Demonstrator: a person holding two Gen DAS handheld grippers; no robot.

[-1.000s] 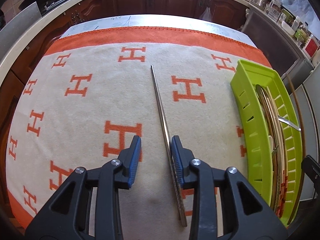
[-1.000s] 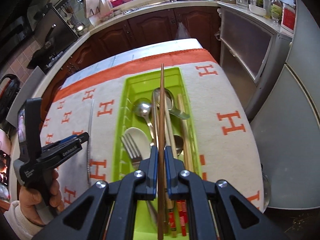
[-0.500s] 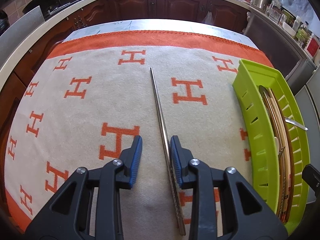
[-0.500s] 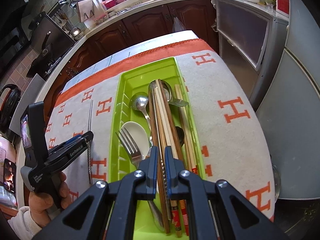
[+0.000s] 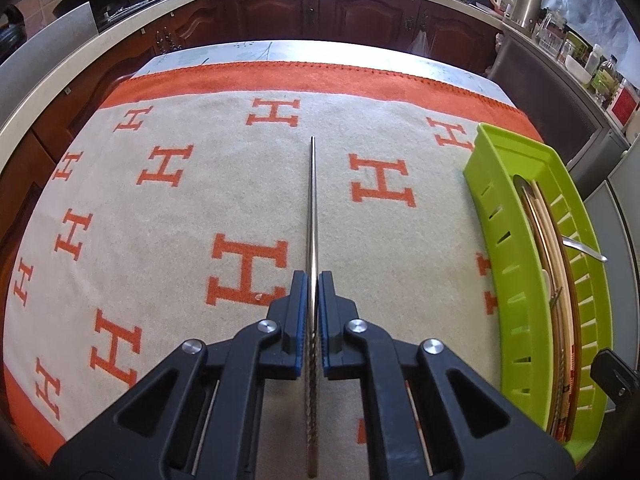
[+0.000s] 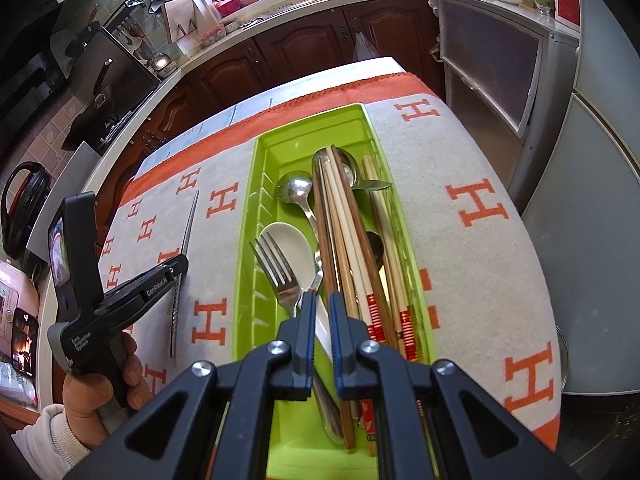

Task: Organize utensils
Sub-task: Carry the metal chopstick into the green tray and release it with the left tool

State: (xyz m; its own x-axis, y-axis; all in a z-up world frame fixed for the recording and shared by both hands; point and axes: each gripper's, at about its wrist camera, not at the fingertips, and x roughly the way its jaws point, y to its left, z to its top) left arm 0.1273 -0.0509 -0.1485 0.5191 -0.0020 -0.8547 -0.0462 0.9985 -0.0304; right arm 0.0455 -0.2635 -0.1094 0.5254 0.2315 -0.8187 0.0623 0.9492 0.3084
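A long metal chopstick (image 5: 312,200) lies on the cream and orange cloth, pointing away from me. My left gripper (image 5: 313,280) is closing its jaws on the chopstick's near part, and the blue pads press it from both sides. The right wrist view shows the same chopstick (image 6: 188,232) under that left gripper (image 6: 178,264), which a hand holds. My right gripper (image 6: 320,298) hangs shut and empty over the near end of the green tray (image 6: 248,240). In the tray lie a fork (image 6: 276,268), a white spoon (image 6: 288,240), a metal spoon (image 6: 296,192) and several chopsticks (image 6: 344,232).
The green tray (image 5: 496,240) stands at the right side of the cloth (image 5: 160,240). Kitchen counters and dark cabinets (image 5: 280,12) ring the table. A grey appliance (image 6: 592,240) stands close to the table's right edge.
My left jaws have closed from wide apart onto the metal chopstick. The brown chopstick that my right gripper held now lies in the tray.
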